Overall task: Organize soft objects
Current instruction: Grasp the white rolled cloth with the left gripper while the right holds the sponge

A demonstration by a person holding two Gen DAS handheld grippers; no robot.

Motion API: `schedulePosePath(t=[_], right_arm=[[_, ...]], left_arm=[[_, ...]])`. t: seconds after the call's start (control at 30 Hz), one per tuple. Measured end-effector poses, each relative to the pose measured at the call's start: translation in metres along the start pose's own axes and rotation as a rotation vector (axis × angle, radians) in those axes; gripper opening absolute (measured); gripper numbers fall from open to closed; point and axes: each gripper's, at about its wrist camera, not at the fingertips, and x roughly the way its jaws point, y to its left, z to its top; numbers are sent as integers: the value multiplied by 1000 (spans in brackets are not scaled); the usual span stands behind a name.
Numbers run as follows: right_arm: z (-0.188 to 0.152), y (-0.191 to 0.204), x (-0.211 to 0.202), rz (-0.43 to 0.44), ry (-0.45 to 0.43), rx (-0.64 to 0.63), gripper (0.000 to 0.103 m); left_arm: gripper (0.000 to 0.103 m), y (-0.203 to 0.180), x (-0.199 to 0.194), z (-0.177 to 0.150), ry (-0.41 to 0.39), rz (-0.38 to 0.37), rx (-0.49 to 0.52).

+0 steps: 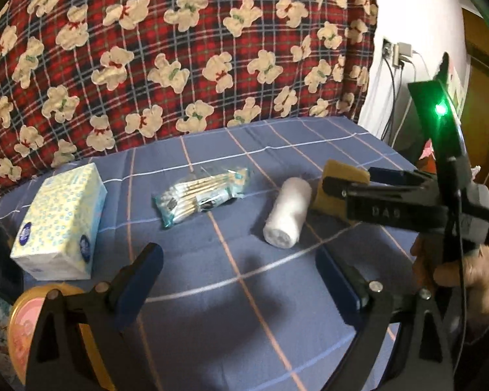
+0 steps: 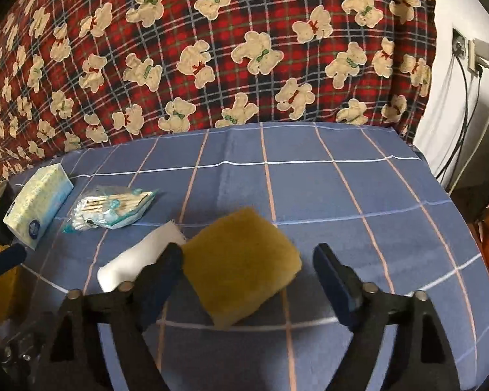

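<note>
On the blue checked cloth point(image 1: 244, 325) lie a pale tissue box point(image 1: 58, 224) at the left, a clear pack of cotton swabs point(image 1: 202, 195) and a white gauze roll point(image 1: 287, 211). My left gripper point(image 1: 241, 280) hovers open in front of the roll, with nothing between its fingers. A yellow sponge point(image 2: 241, 267) lies between the fingers of my right gripper point(image 2: 247, 254). The left pad is at the sponge's edge and the right pad stands clear of it, so the gripper is open. The gauze roll point(image 2: 140, 260) lies just left of the sponge, with the swab pack point(image 2: 114, 208) and tissue box point(image 2: 39, 205) beyond.
A red plaid blanket with teddy bears point(image 1: 179, 49) rises behind the cloth. A wall socket with cables point(image 2: 472, 55) is at the far right, past the cloth's edge. A round yellow tin point(image 1: 26, 319) sits at the lower left. A hand point(image 1: 456, 270) holds the right gripper.
</note>
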Motion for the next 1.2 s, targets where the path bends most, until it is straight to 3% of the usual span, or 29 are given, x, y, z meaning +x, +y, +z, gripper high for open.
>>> schedulePosePath(t=[0.17, 0.23, 0.43, 0.6, 0.7, 0.83, 0.97, 1.0, 1.2], right_arm=[[-1, -1, 6, 39, 26, -12, 85], [-1, -3, 2, 45, 12, -9, 68], [-9, -17, -11, 50, 1, 43, 61], [-4, -57, -41, 57, -114, 244, 61], [-6, -76, -46, 56, -144, 336, 61], [-5, -76, -42, 76, -131, 360, 61], [-6, -65, -38, 86, -115, 328, 61], [-6, -63, -37, 83, -113, 319, 61], [-8, -59, -37, 43, -136, 290, 61]], left_arm=[[96, -9, 23, 5, 46, -11, 9], [96, -10, 28, 4, 60, -6, 12], [95, -5, 38, 6, 98, -21, -28], [94, -17, 46, 15, 91, -24, -8], [77, -26, 57, 23, 98, -33, 6], [53, -33, 77, 31, 149, -46, -2], [45, -43, 82, 31, 176, -71, 32], [37, -45, 82, 31, 177, -77, 37], [30, -40, 77, 30, 168, -109, 7]])
